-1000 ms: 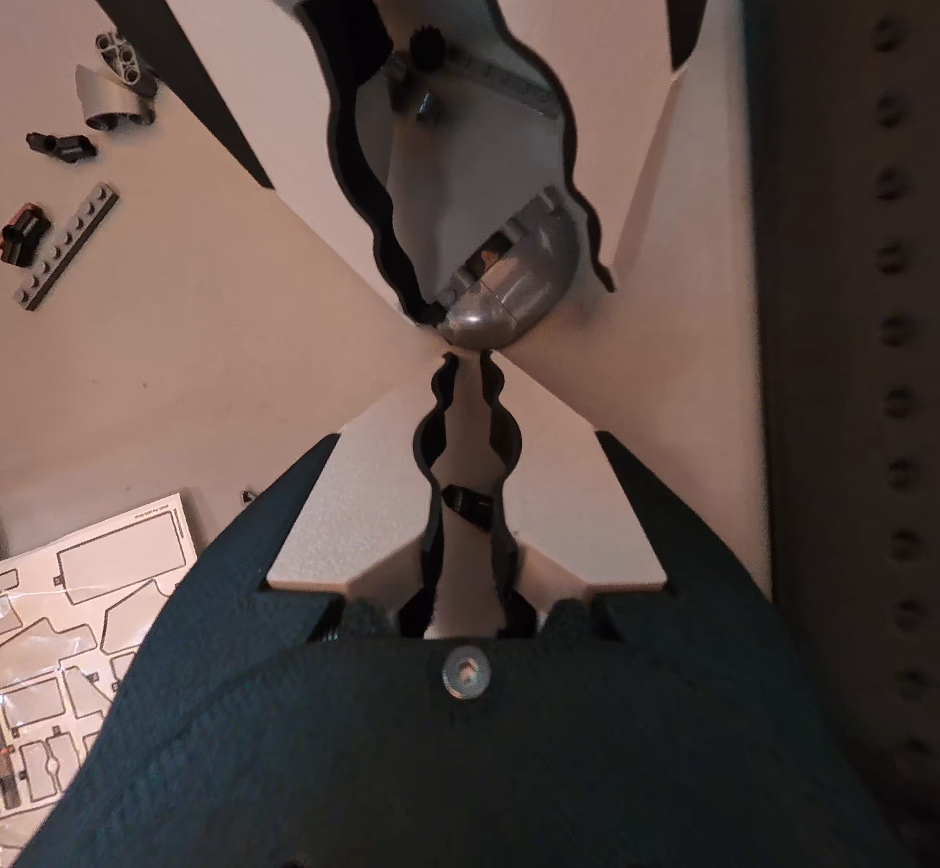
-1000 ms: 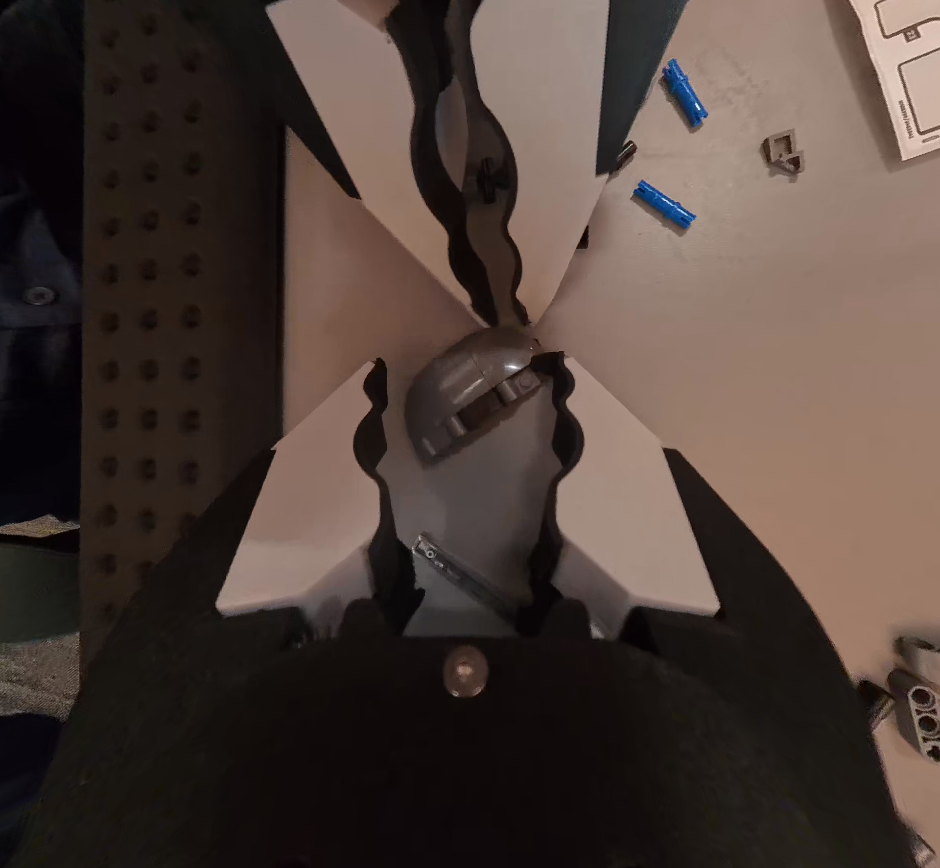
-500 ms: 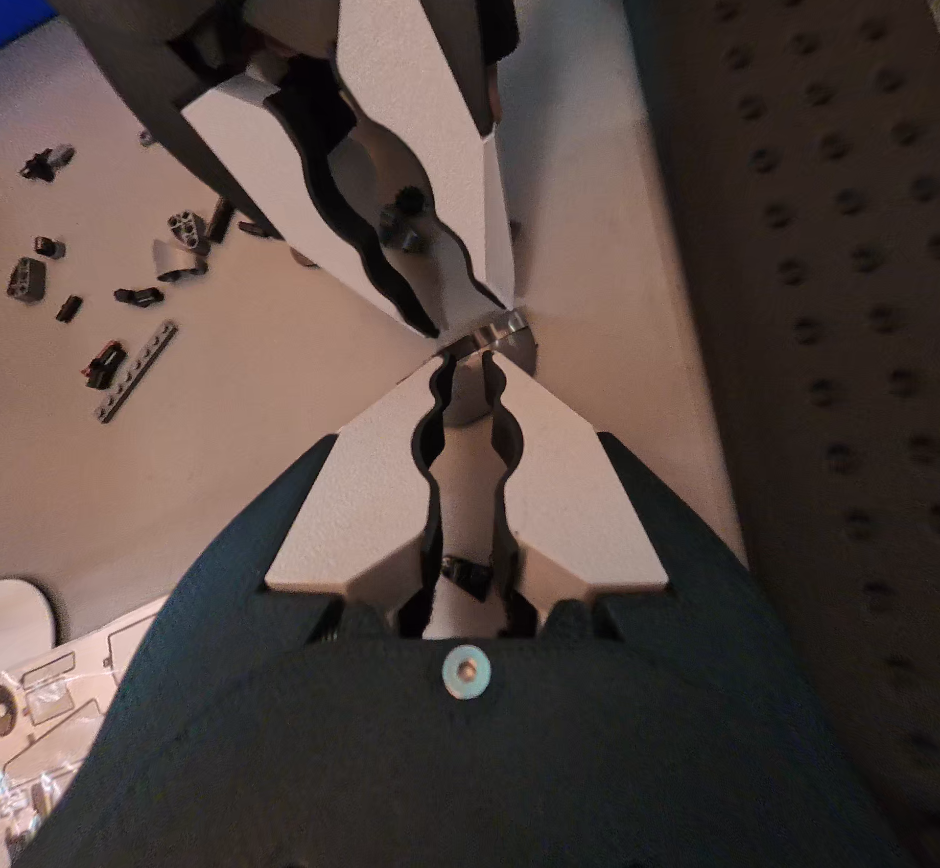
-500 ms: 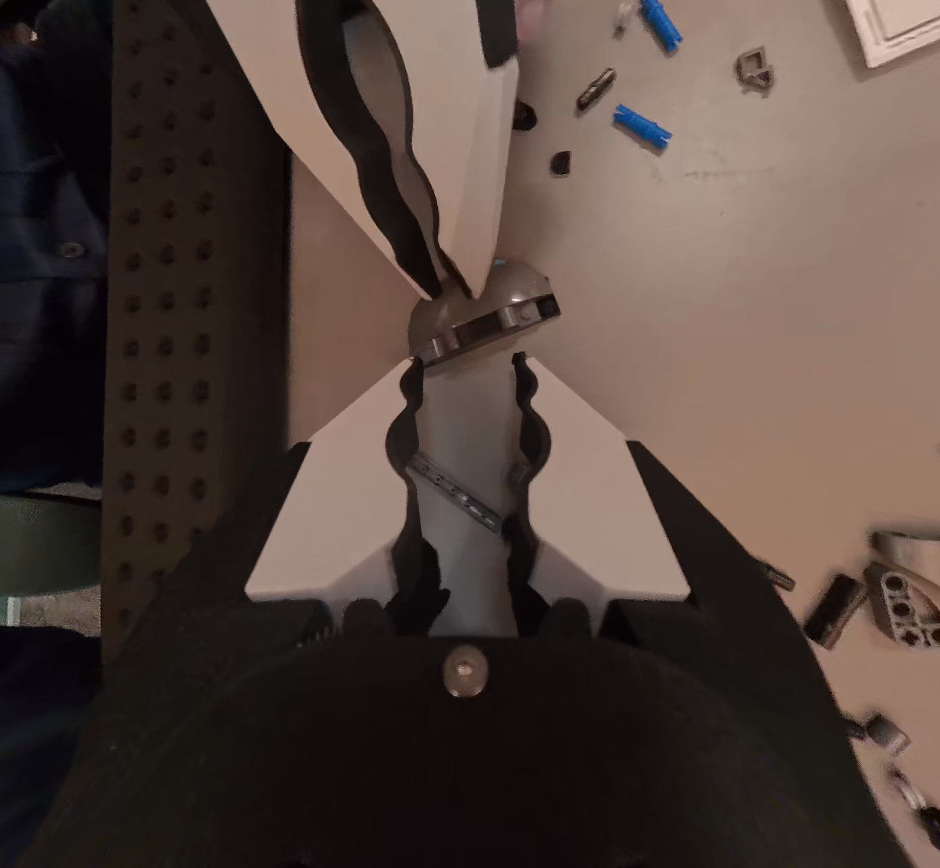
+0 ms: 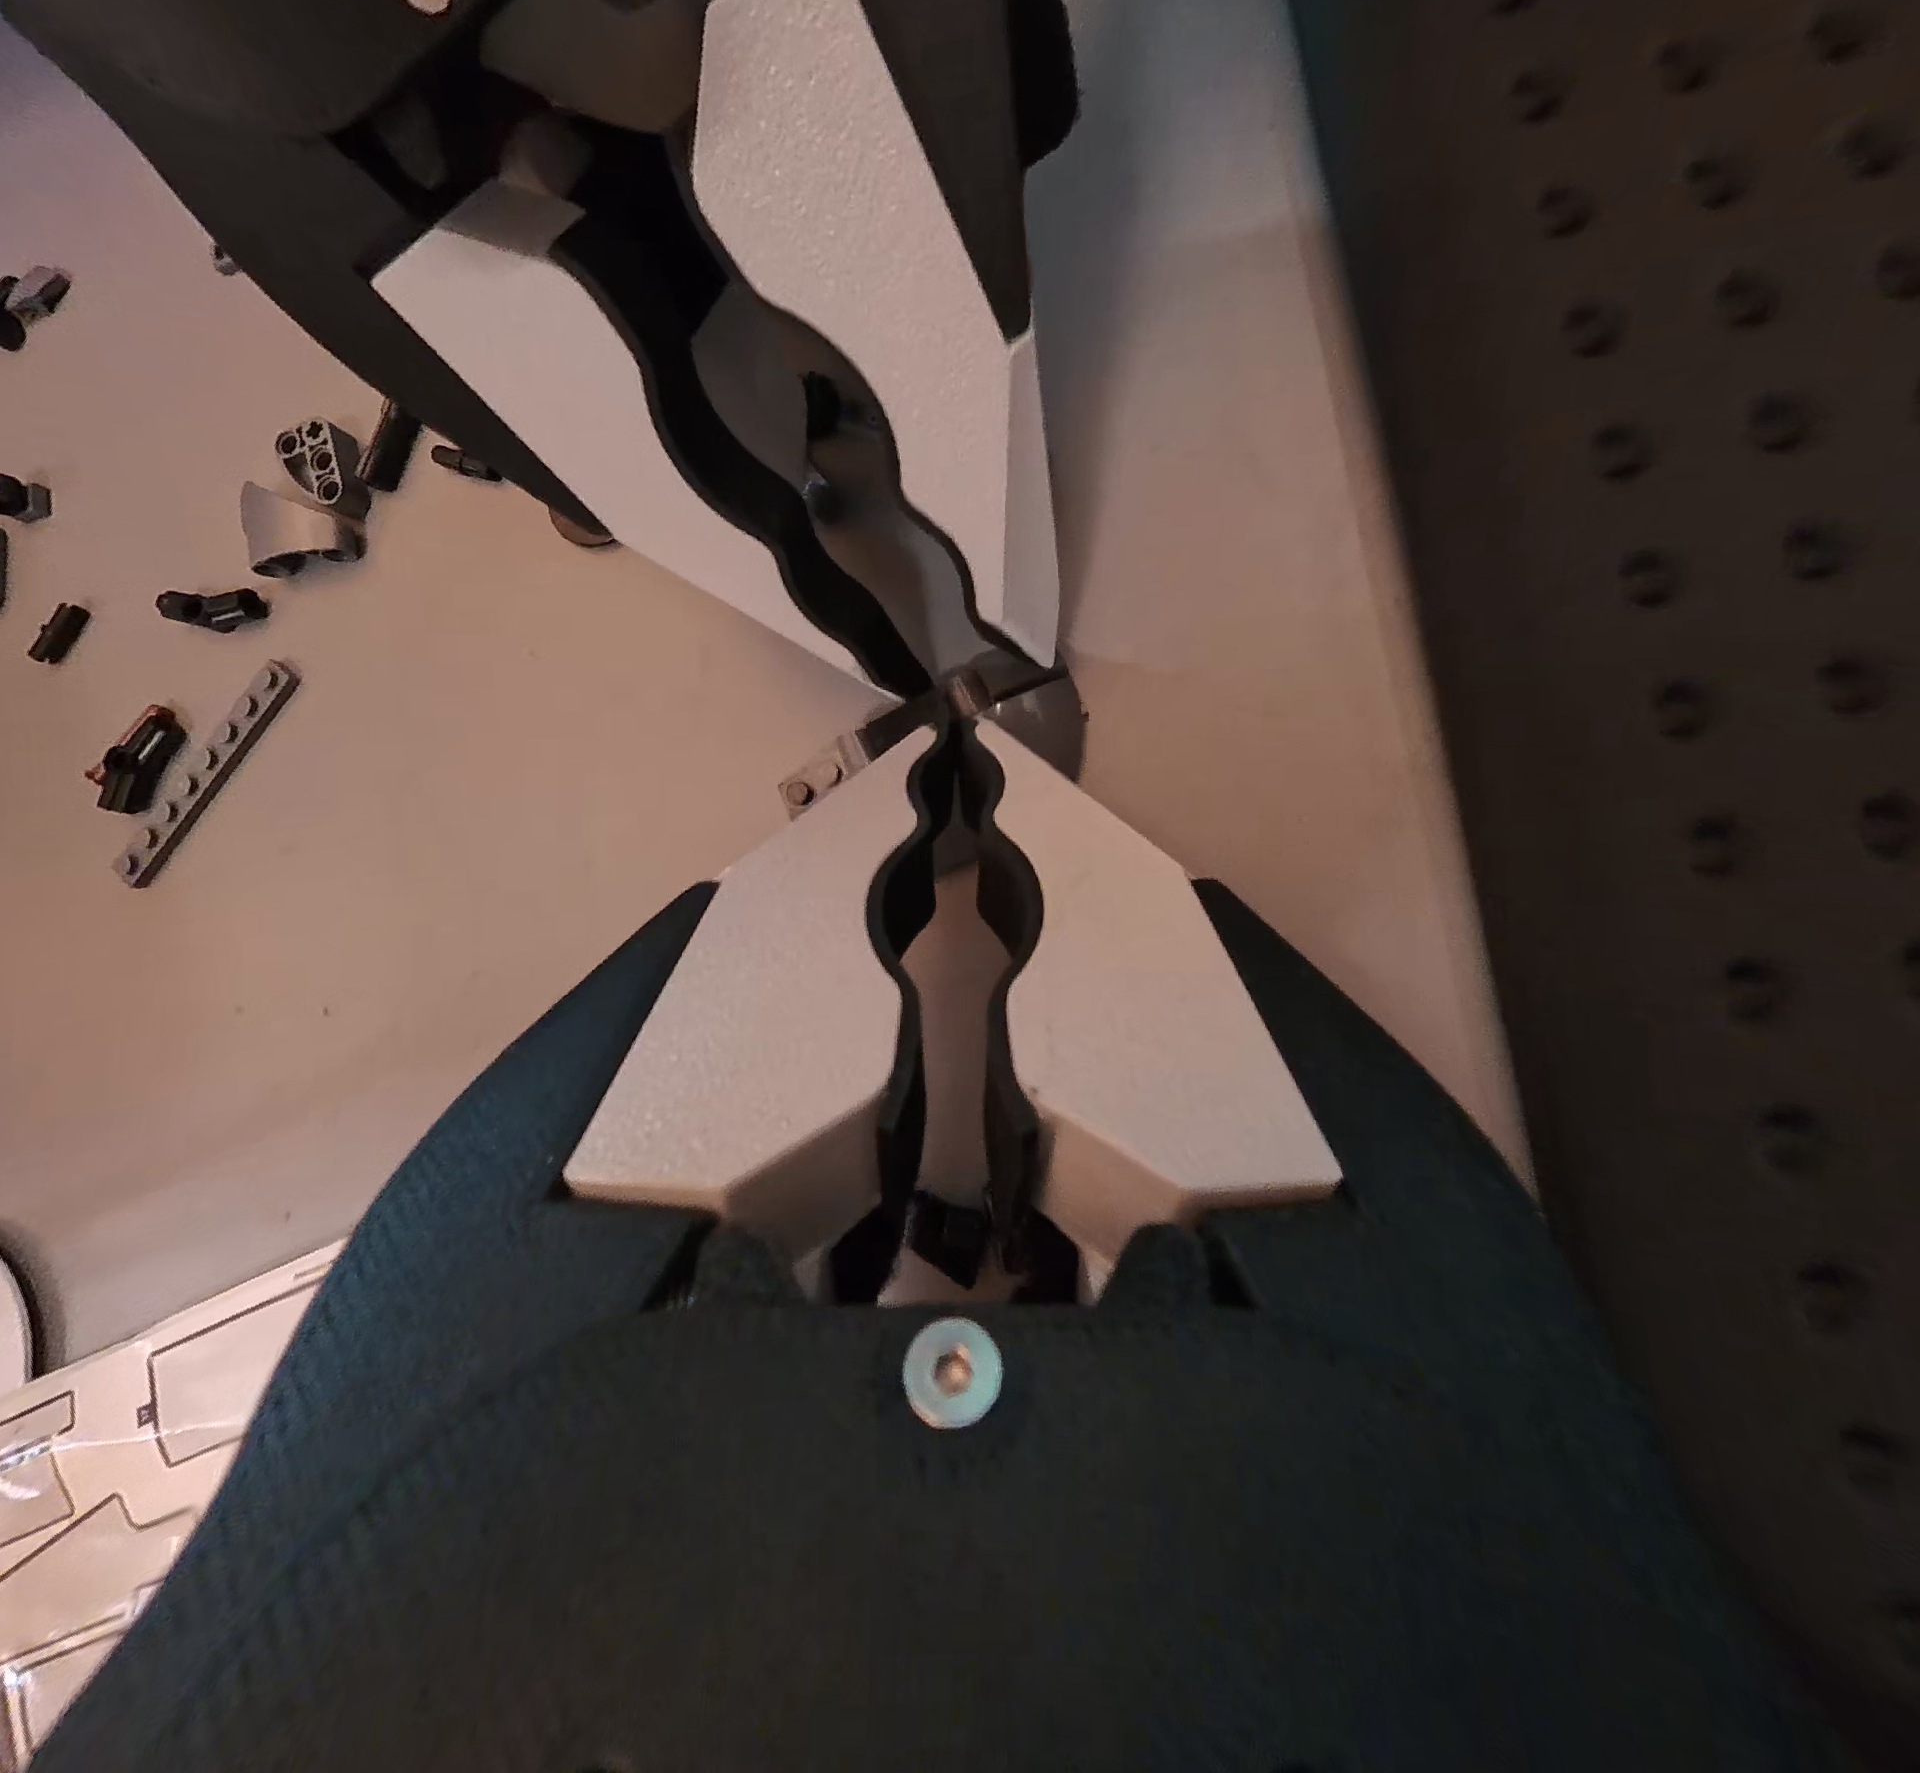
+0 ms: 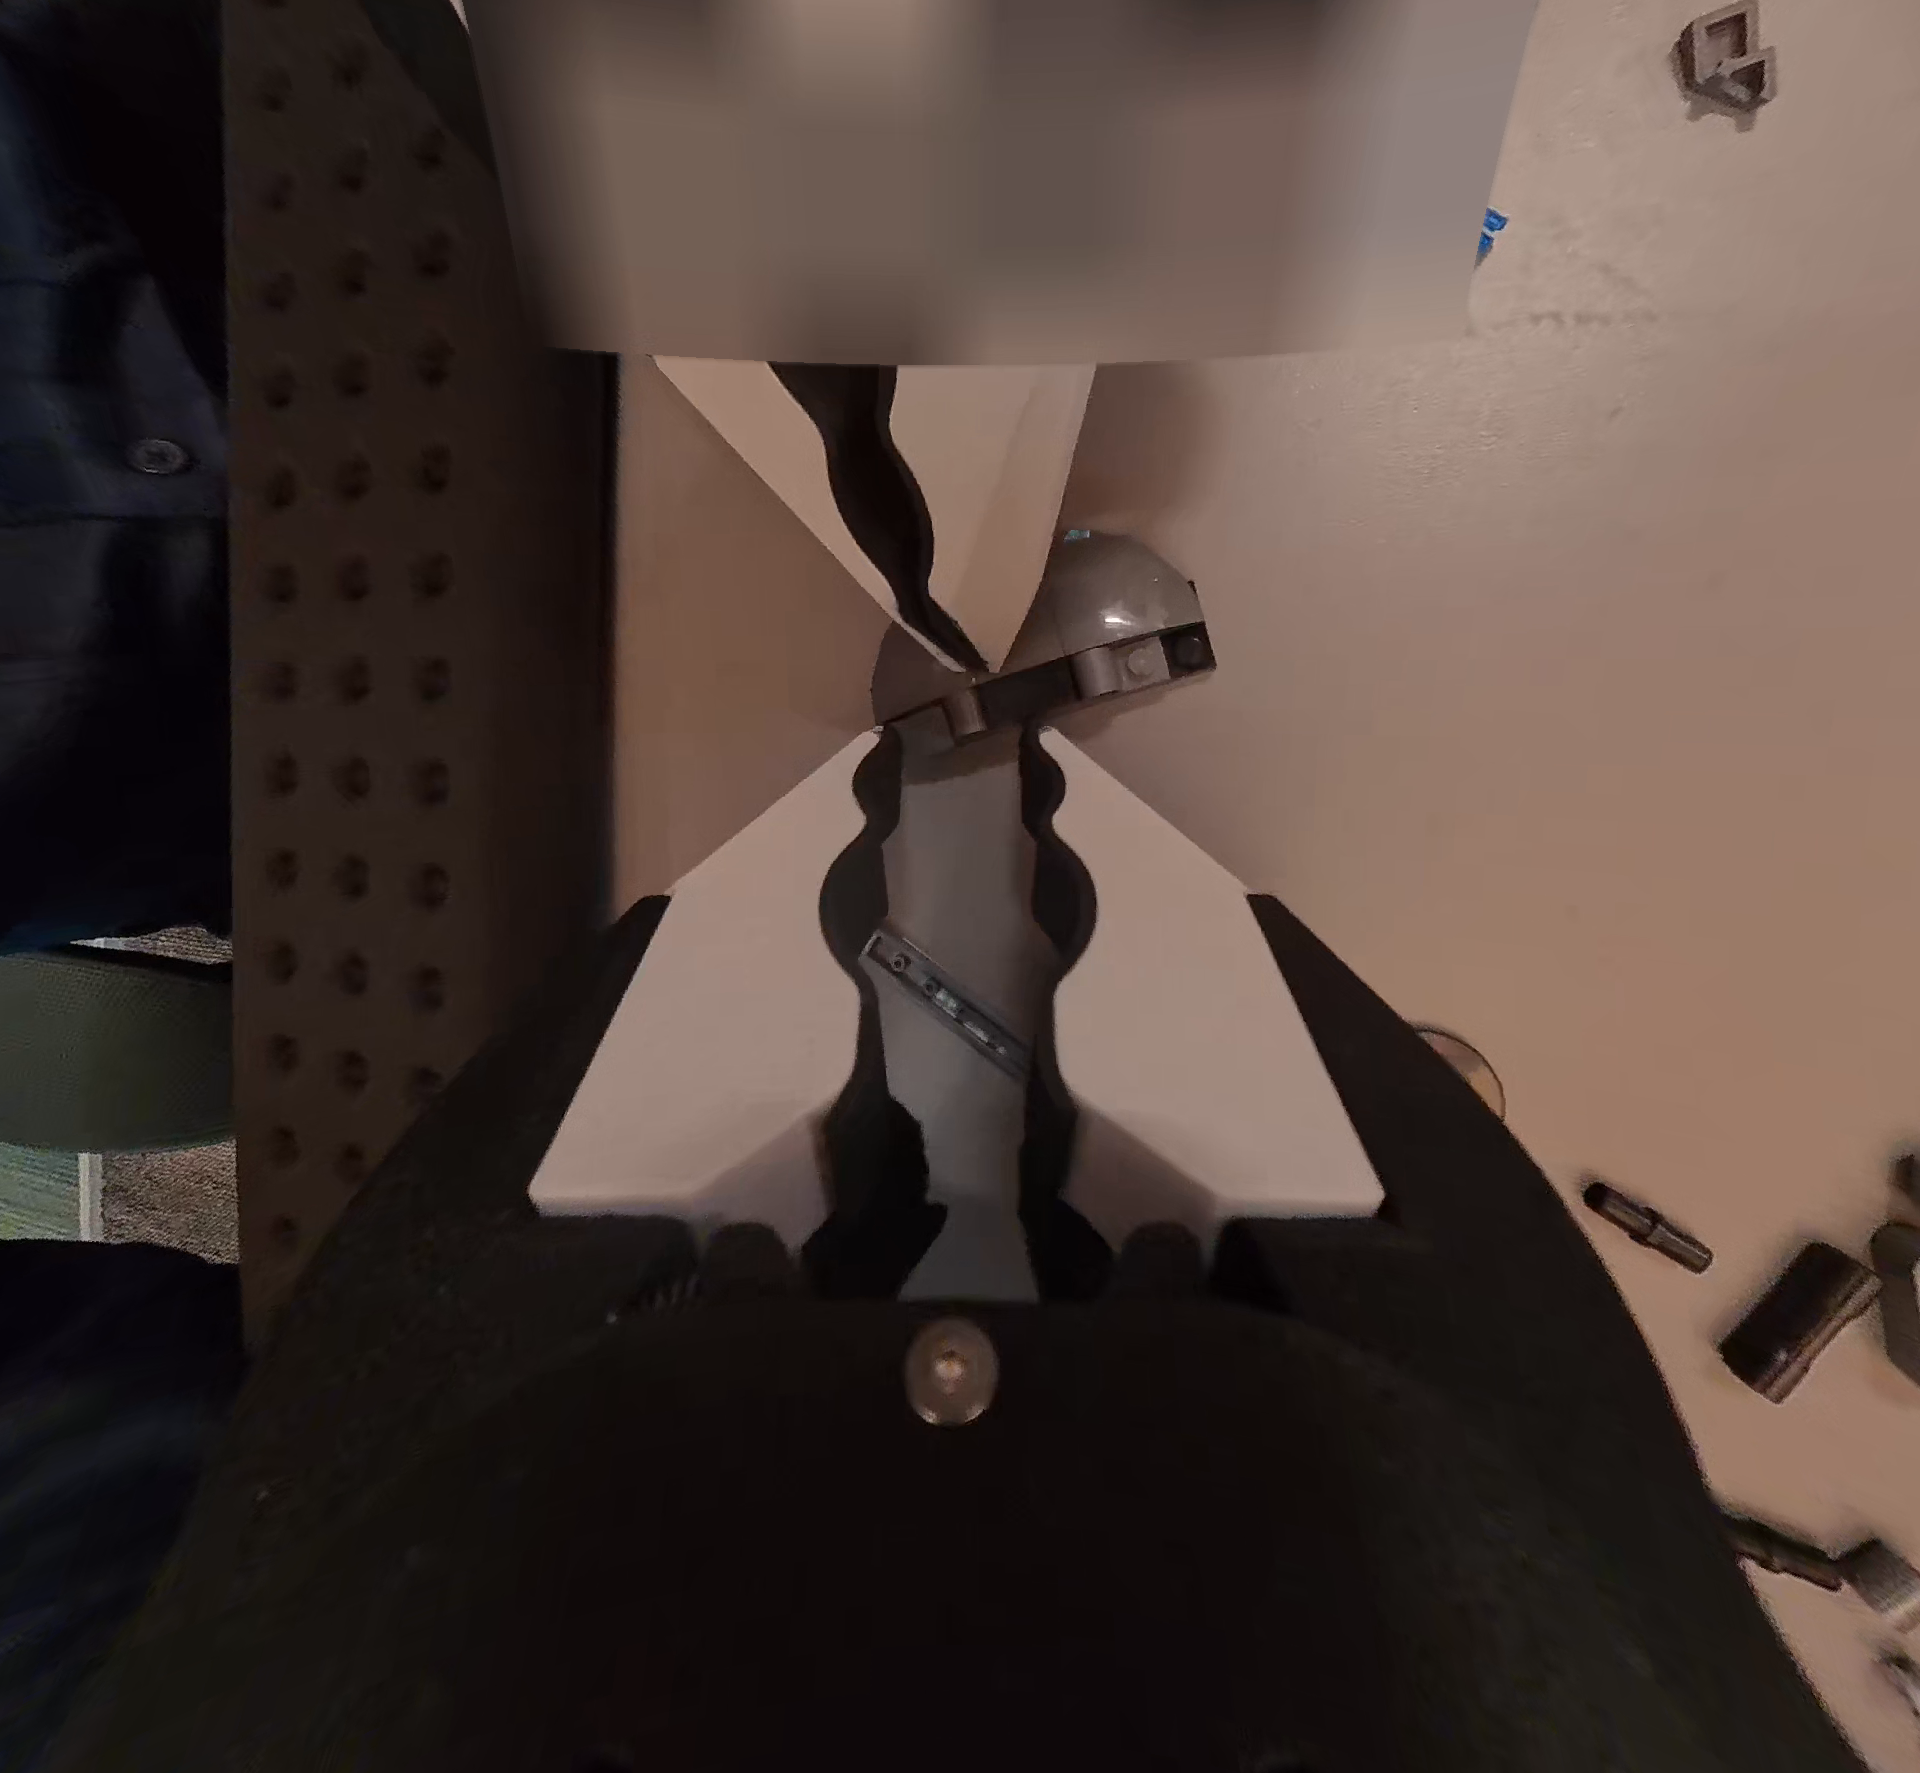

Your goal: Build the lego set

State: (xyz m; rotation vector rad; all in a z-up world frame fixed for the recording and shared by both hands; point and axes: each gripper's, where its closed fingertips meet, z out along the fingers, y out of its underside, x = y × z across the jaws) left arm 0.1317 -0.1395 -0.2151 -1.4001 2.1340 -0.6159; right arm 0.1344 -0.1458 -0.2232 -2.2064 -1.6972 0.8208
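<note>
Both jaws meet tip to tip, the left gripper point(image 5: 954, 731) and right gripper point(image 6: 961, 736) each clamped on the grey dome assembly point(image 6: 1117, 606)

No legible text, brand, number or sign is seen in either view. On the sheet point(image 5: 125, 1474) at the lower left of the left wrist view only outlined shapes are printed; any writing on it is too small to be made out. No marking is borne by the loose pieces.

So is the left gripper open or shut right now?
Shut. In its own view the left gripper has its fingertips pinched on the edge of the grey dome piece, with no gap between them.
</note>
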